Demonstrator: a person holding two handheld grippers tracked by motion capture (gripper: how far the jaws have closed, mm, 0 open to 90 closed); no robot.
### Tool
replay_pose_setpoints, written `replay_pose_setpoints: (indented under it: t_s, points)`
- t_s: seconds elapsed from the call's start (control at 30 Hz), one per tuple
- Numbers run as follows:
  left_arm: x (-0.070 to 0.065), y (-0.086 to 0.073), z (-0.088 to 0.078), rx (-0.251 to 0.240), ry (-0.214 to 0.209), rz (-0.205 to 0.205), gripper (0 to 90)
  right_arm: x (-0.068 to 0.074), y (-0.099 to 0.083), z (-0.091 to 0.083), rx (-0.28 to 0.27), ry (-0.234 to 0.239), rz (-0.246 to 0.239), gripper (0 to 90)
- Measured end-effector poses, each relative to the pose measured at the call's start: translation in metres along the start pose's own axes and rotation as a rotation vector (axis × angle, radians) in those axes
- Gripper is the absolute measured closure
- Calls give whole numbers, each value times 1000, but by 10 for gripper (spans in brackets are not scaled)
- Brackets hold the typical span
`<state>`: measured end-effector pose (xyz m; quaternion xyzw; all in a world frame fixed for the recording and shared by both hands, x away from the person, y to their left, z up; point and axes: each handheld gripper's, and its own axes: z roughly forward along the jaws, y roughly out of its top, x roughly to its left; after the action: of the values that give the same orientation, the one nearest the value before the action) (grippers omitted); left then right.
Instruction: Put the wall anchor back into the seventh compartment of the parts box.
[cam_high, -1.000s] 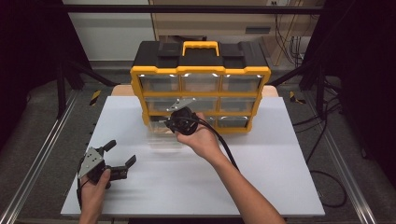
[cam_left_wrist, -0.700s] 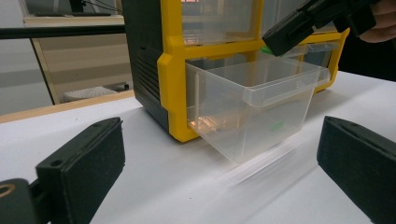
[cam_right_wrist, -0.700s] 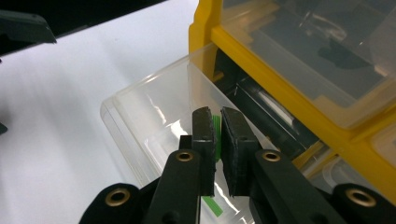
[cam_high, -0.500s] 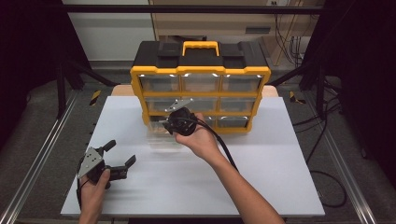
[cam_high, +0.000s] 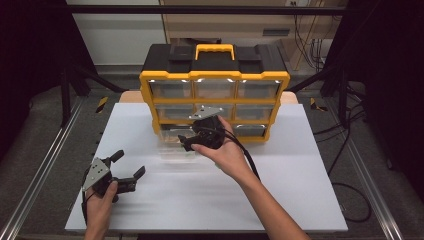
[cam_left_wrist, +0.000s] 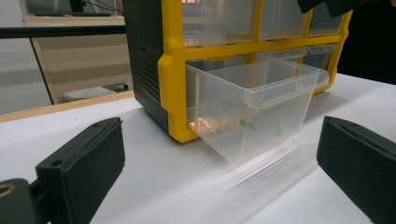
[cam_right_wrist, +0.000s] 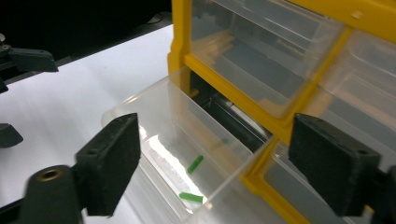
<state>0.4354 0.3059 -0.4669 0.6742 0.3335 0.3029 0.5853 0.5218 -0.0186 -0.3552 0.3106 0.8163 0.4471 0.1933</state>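
A yellow and black drawer organizer (cam_high: 215, 75) stands at the back of the white table. Its bottom-left clear drawer (cam_high: 175, 142) is pulled out. Two small green pieces (cam_right_wrist: 196, 164) lie on the drawer's floor, also visible through its wall as green pieces (cam_left_wrist: 249, 123). My right gripper (cam_high: 189, 142) hovers over the drawer, tilted down. Its jaws have just been opening and stand wide in the right gripper view (cam_right_wrist: 215, 140), with nothing gripped. My left gripper (cam_high: 129, 164) rests open near the front left, pointing at the drawer (cam_left_wrist: 252, 107) with its jaws empty (cam_left_wrist: 219, 140).
The organizer's other clear drawers (cam_high: 215, 90) are pushed in. White tabletop (cam_high: 300, 170) stretches to the right and front. Metal frame rails (cam_high: 45, 165) run along both sides of the table.
The right gripper has shifted slightly right and up above the pulled-out drawer. The left gripper has stayed put.
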Motion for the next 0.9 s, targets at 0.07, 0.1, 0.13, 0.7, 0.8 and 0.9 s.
replay_pose_setpoints:
  t_s: [0.07, 0.1, 0.13, 0.7, 0.8, 0.9]
  points:
    - [0, 0, 0, 0, 0, 1, 10, -3, -3, -3, 2, -6, 9, 130]
    - [0, 0, 0, 0, 0, 2, 10, -4, -5, -5, 7, -9, 13, 125]
    - [0, 0, 0, 0, 0, 2, 10, -5, -6, -6, 6, -13, 17, 119]
    - [0, 0, 0, -4, 0, 5, 10, -19, -42, -17, 40, -51, 57, 86]
    - [-1, 0, 0, -3, -1, 6, 10, -20, -47, -18, 51, -55, 59, 81]
    - [-1, 0, 0, -4, -2, 6, 10, -22, -53, -18, 62, -59, 59, 80]
